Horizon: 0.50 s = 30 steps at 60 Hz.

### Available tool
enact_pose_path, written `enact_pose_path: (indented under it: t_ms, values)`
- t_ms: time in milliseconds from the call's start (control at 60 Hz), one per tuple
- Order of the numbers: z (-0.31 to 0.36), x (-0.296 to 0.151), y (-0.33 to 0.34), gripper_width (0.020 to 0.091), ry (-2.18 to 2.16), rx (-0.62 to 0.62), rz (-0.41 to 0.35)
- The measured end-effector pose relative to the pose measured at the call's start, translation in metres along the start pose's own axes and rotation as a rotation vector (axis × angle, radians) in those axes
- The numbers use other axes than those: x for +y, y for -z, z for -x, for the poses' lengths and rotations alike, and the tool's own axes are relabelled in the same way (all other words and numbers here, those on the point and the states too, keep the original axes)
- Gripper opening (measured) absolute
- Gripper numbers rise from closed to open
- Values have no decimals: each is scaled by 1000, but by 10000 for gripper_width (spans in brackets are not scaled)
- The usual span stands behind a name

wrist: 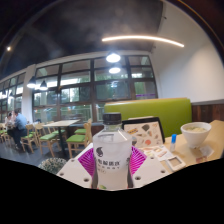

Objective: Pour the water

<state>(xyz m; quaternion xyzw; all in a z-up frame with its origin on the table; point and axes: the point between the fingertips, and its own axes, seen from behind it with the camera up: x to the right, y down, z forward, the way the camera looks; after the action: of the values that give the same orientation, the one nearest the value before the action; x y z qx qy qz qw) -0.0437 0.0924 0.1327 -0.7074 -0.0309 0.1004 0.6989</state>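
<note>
Nearest, the hand-held gripper (111, 165) is clenched on a clear plastic water bottle (111, 152) with its magenta pads (88, 162) pressing the labelled waist, a light, slippery, squashable body best gripped there, its label unreadable, while a white cup (195, 133) waits on the counter (205, 155) far right.

The interior is being lit dimly by a ceiling strip light (142, 40) and a round lamp (113, 58); daylight is being admitted through the far windows (60, 85). Straight lines are being bowed by wide-angle distortion, and far detail is being softened.
</note>
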Motion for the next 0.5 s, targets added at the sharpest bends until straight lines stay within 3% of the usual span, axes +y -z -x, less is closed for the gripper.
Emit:
enact_pose_path:
  t_ms: [83, 117, 300, 400, 483, 500]
  values:
    - [5, 15, 4, 457, 40, -25, 32]
    - [8, 9, 6, 441, 66, -30, 4]
    - [1, -1, 14, 469, 58, -28, 16]
    - [7, 3, 9, 550, 63, -26, 19]
    - [11, 5, 8, 661, 71, -18, 32]
    - [11, 4, 7, 715, 71, -16, 29]
